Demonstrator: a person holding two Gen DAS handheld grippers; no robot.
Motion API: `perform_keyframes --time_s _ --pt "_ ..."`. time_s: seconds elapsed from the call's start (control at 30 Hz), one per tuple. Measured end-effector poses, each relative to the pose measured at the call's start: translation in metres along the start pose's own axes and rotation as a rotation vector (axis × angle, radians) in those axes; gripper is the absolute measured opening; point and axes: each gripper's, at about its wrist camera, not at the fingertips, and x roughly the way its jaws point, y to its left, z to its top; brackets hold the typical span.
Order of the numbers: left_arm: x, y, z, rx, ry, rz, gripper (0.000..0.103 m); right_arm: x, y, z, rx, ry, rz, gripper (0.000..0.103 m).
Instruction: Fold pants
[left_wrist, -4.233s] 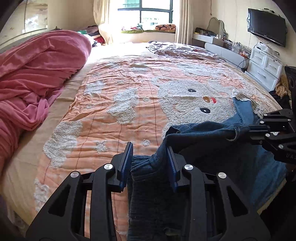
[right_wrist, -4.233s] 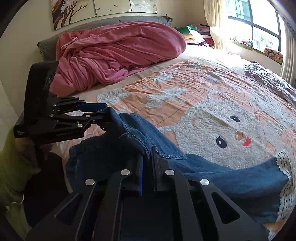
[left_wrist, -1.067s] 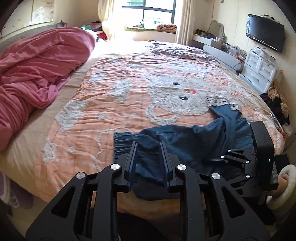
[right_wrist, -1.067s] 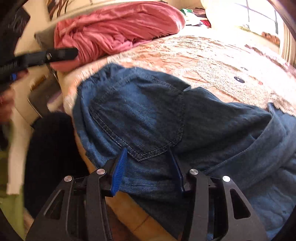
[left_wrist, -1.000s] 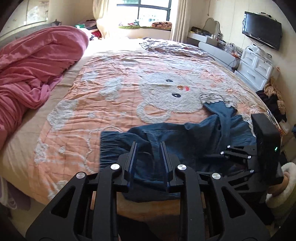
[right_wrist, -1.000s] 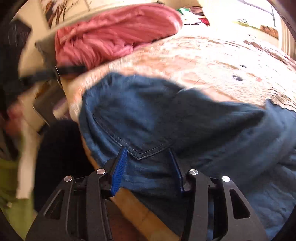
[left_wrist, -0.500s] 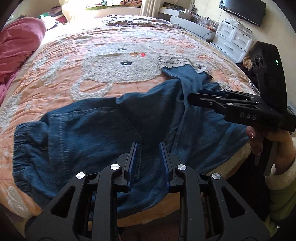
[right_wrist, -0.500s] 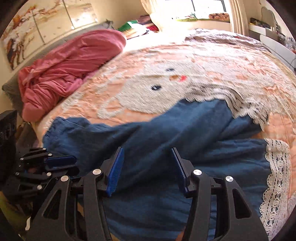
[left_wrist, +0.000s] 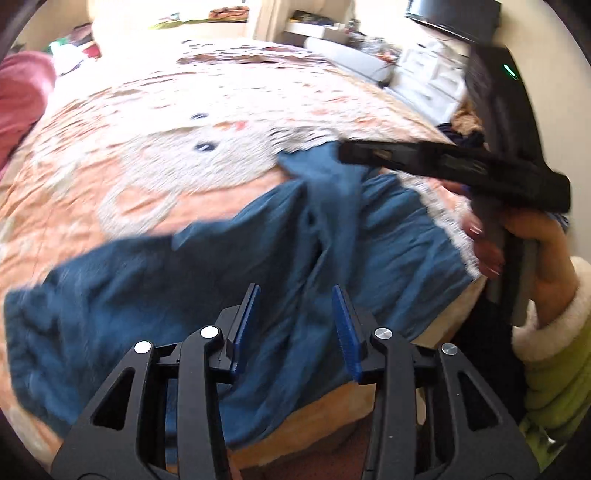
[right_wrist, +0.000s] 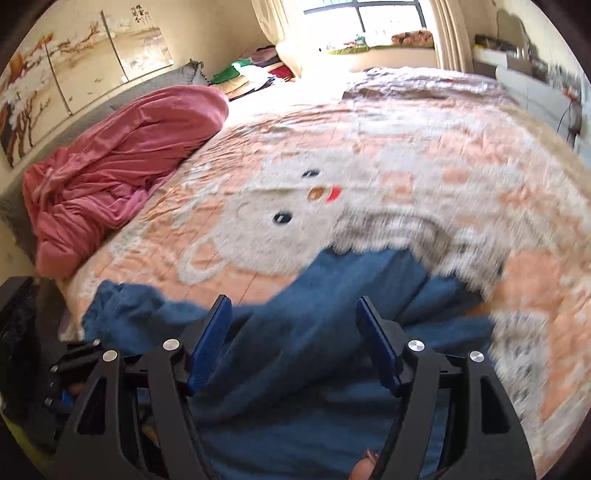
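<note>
Repositioning between folds: left gripper (left_wrist: 295, 325) and right gripper (right_wrist: 293, 343) both opening, gripping nothing, above blue pants (left_wrist: 184, 280) at lower frame; next requires regrasping an edge.

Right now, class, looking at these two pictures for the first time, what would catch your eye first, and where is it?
The blue denim pants lie spread, rumpled, along the near edge of the bed. Behind them a big pale cartoon face fills the peach bedspread, and a heaped pink blanket sits far left. Both grippers' jaws are opening above the pants.
</note>
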Motion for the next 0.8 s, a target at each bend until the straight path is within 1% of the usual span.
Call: perform_keyframes --time_s 0.03,0.07,0.13,0.2,0.3,0.43,0.47,0.5,0.53,0.57,0.6,0.63,0.67,0.8 --pt "0.005 -0.004 0.005 0.013 0.009 -0.015 0.032 0.005 0.002 0.009 -0.014 0.002 -0.014 0.068" --pt "0.010 -0.008 0.009 0.035 0.016 -0.029 0.032 0.014 0.002 0.018 -0.025 0.009 -0.046 0.068" --pt "0.020 -0.013 0.012 0.055 0.021 -0.048 0.032 0.034 0.004 0.033 -0.044 0.048 -0.081 0.068" --pt "0.028 -0.009 0.008 0.030 0.029 -0.091 0.032 0.061 0.004 0.045 -0.065 0.108 -0.140 0.068" --pt "0.032 -0.006 0.002 0.004 0.023 -0.130 0.031 0.096 0.002 0.055 -0.094 0.160 -0.218 0.068" --pt "0.037 -0.007 -0.001 0.018 0.022 -0.151 0.031 0.142 -0.018 0.063 -0.023 0.249 -0.327 0.068" --pt "0.037 -0.006 -0.002 0.018 0.021 -0.153 0.031 0.148 -0.023 0.063 -0.011 0.258 -0.342 0.063" --pt "0.038 -0.005 -0.002 0.021 0.018 -0.155 0.031 0.153 -0.027 0.062 -0.001 0.256 -0.348 0.045" --pt "0.039 -0.003 -0.003 0.015 0.019 -0.154 0.031 0.156 -0.030 0.061 -0.009 0.257 -0.349 0.038" --pt "0.040 0.001 -0.003 0.002 0.021 -0.165 0.031 0.155 -0.032 0.062 -0.016 0.249 -0.340 0.026" --pt "0.040 0.002 -0.003 -0.006 0.018 -0.176 0.031 0.151 -0.034 0.063 -0.004 0.235 -0.326 0.007" --pt "0.039 0.005 -0.003 -0.014 0.013 -0.180 0.031 0.143 -0.041 0.065 0.035 0.217 -0.278 0.007" --pt "0.038 0.006 -0.003 -0.015 0.009 -0.181 0.031 0.134 -0.046 0.067 0.069 0.197 -0.251 0.007" --pt "0.037 0.014 -0.003 -0.024 -0.003 -0.177 0.030 0.083 -0.059 0.078 0.128 0.085 -0.185 0.007"
